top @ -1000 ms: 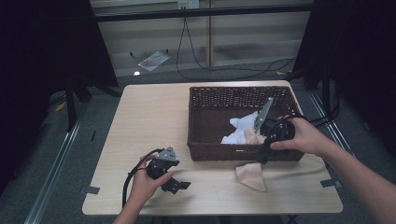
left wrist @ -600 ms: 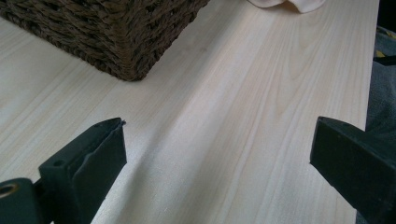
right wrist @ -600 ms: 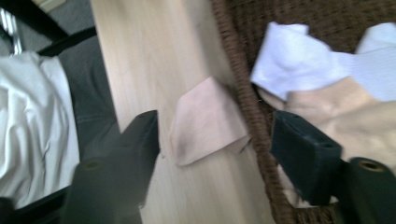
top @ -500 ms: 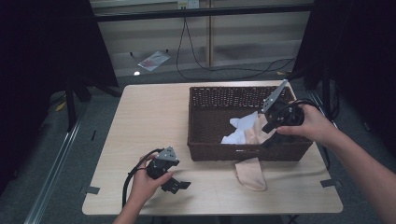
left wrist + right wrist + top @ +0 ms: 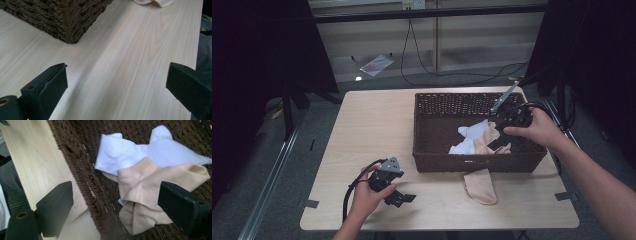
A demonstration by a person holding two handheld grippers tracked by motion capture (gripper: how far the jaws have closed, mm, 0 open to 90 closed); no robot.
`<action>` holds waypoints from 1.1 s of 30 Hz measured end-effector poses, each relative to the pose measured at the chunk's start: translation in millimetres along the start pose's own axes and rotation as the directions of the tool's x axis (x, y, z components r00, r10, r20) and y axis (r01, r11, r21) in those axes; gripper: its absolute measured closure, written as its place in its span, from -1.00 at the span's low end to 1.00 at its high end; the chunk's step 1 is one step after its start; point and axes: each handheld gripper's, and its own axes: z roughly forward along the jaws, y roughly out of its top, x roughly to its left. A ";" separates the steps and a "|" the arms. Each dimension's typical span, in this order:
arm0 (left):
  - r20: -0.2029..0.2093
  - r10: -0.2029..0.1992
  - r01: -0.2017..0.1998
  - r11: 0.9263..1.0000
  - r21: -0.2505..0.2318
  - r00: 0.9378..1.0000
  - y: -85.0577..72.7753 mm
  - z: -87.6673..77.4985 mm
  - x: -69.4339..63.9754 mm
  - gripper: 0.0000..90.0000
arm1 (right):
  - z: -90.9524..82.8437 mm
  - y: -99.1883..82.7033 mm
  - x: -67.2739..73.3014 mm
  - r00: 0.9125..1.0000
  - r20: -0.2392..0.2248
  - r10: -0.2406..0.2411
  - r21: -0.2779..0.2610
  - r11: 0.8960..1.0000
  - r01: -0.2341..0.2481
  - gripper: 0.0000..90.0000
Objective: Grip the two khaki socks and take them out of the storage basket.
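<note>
Beige sock (image 5: 147,192) now lies released in the dark woven wicker basket (image 5: 432,150) on white socks (image 5: 125,152); right gripper (image 5: 504,132) jaws have just been opening, nothing between them. Second beige sock (image 5: 481,185) waits at desk's near edge. Left gripper (image 5: 399,197) idle, jaws apart.

We see the basket (image 5: 62,20) cut off at twelve o'clock in the left gripper view. The beige sock (image 5: 157,2) there shows just its edge. In the right gripper view, the white sock (image 5: 140,150) lies partly under a beige one (image 5: 150,187).
</note>
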 end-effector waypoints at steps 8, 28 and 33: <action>0.001 0.009 -0.009 1.000 0.008 1.000 -0.7 -0.3 0.8 -0.92 | 18.0 -1.6 -17.1 0.998 0.046 0.037 0.027 0.999 -0.038 -0.72; -0.002 0.007 -0.007 1.000 0.005 1.000 -0.8 -1.8 0.1 -0.92 | 54.5 -2.3 -43.8 0.979 0.135 0.153 0.011 0.988 -0.156 -0.67; -0.004 0.001 -0.001 1.000 -0.001 1.000 -1.1 -1.8 -0.9 -0.92 | 61.6 -1.0 -45.2 0.977 0.153 0.147 0.009 0.989 -0.151 -0.50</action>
